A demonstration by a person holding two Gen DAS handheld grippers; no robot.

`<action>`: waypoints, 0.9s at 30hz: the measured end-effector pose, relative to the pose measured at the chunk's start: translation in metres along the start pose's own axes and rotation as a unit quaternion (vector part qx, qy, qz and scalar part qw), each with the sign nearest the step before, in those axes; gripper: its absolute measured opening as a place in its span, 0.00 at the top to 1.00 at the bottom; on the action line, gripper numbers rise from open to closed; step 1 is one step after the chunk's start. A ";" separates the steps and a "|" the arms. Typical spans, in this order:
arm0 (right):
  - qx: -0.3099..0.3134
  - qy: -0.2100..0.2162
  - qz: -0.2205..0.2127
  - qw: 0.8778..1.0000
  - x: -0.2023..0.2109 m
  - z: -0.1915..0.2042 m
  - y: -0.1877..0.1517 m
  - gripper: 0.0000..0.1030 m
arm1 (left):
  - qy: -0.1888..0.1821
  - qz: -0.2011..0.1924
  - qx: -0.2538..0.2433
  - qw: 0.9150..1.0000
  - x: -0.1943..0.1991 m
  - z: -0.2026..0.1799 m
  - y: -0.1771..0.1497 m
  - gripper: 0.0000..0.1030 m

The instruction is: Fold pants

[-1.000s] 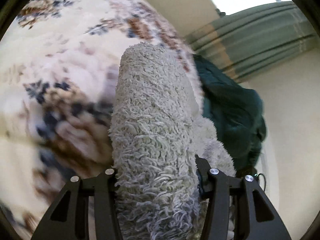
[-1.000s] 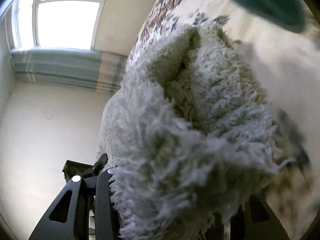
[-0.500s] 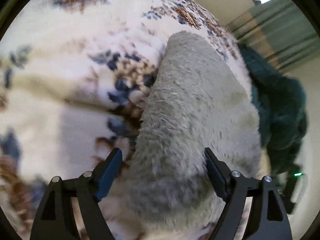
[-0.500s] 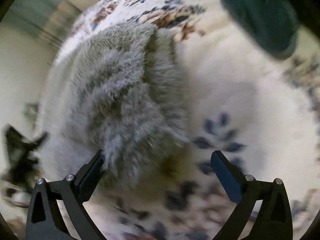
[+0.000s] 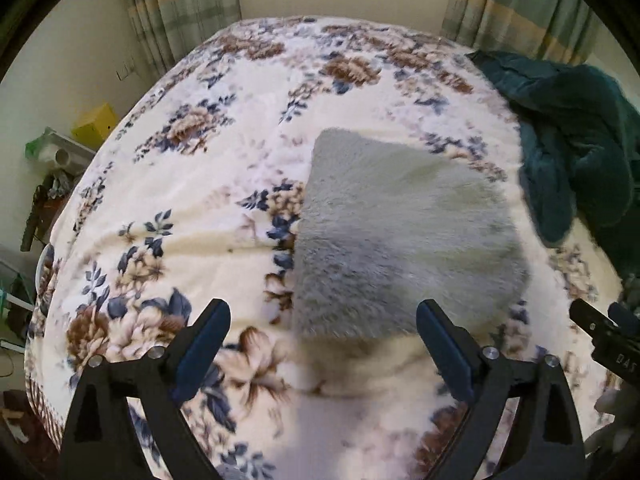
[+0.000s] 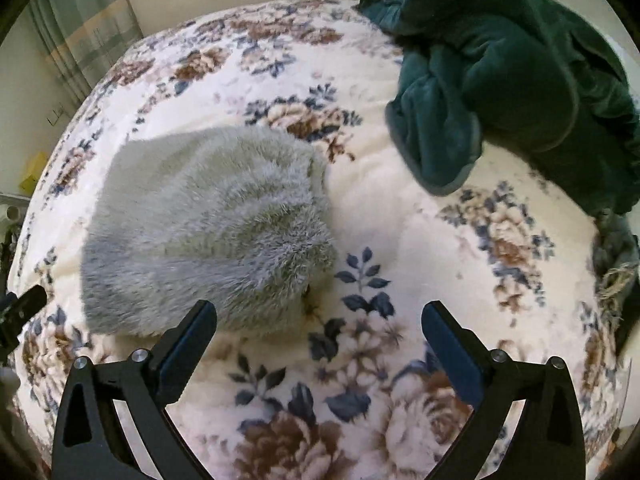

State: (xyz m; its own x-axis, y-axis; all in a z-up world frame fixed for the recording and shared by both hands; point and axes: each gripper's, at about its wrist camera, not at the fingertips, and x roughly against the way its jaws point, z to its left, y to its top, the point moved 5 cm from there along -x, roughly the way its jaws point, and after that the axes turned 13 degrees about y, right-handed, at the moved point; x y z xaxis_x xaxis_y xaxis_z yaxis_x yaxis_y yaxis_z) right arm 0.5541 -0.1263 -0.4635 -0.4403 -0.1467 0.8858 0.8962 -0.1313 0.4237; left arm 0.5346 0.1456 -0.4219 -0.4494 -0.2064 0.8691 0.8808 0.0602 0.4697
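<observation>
Folded grey fleece pants lie on a flowered bedspread; left gripper opening, right gripper wide, both empty.

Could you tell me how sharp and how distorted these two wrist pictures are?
Left wrist view: fisheye bulges the floral bedspread; the grey folded pants and the prints near the left claw are smeared. Right wrist view: same bulge, pile crisper on the pants, edges soft.
</observation>
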 end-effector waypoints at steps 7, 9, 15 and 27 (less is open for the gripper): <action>0.022 0.010 -0.034 0.999 0.137 0.006 -0.020 0.00 | 0.005 -0.043 0.008 0.999 0.108 0.003 -0.014 0.08; 0.032 0.011 -0.045 0.998 0.177 0.008 -0.027 0.00 | 0.005 -0.058 0.007 0.998 0.146 0.005 -0.020 0.08; 0.059 0.026 -0.090 0.994 0.306 0.018 -0.055 0.00 | 0.009 -0.104 0.007 0.995 0.262 0.015 -0.044 0.08; 0.097 0.057 -0.151 0.982 0.511 0.037 -0.137 0.00 | 0.006 -0.161 0.034 0.986 0.434 0.038 -0.105 0.08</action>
State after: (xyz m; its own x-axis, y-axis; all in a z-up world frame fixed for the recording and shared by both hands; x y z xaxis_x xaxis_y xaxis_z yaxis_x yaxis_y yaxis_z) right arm 0.2086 -0.1472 -0.0617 -0.6802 -0.2396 0.6927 0.7130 0.0031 0.7012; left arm 0.2411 0.0867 -0.0880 -0.7028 -0.2361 0.6711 0.6800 0.0542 0.7312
